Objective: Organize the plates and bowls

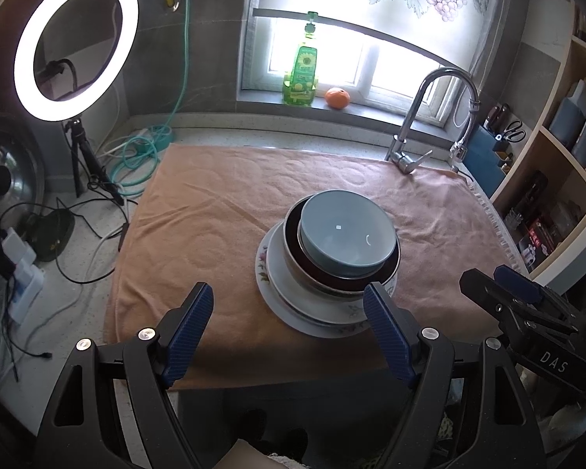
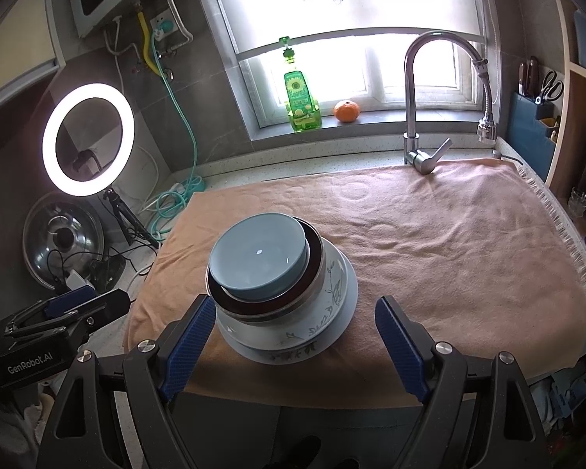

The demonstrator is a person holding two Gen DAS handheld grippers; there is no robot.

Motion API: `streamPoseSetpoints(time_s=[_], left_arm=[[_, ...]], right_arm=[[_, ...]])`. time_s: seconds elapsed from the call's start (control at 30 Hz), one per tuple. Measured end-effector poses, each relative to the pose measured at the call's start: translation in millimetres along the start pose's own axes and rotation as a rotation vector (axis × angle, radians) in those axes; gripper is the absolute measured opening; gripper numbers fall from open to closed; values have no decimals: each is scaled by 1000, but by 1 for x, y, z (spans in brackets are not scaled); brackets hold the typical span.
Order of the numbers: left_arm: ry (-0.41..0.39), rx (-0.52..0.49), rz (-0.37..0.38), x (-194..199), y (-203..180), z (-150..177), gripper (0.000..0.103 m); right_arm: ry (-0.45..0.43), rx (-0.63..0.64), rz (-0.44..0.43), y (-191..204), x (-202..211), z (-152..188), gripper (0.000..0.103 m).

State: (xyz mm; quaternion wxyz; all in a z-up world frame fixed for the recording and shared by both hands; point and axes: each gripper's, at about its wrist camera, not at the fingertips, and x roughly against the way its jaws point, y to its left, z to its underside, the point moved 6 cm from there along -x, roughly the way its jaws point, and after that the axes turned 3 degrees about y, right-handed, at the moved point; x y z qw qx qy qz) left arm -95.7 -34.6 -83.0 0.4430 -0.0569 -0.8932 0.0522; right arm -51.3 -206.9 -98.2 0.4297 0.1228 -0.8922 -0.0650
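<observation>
One stack stands on the orange towel. A blue bowl sits on top, inside a dark red-rimmed bowl. Under them are a white bowl and floral plates. My left gripper is open and empty, just in front of the stack's near left side. My right gripper is open and empty, its jaws standing either side of the stack's near edge. Each gripper shows in the other's view, the right and the left.
A tap stands at the towel's back right. A green bottle and an orange sit on the sill. A ring light, cables and a pan lid are left; shelves are right.
</observation>
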Motion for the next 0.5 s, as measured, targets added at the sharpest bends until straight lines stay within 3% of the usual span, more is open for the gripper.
streamPoseSetpoints(time_s=[0.5], left_arm=[[-10, -5, -7, -1, 2, -3, 79]], right_arm=[[13, -10, -2, 0, -3, 3, 81]])
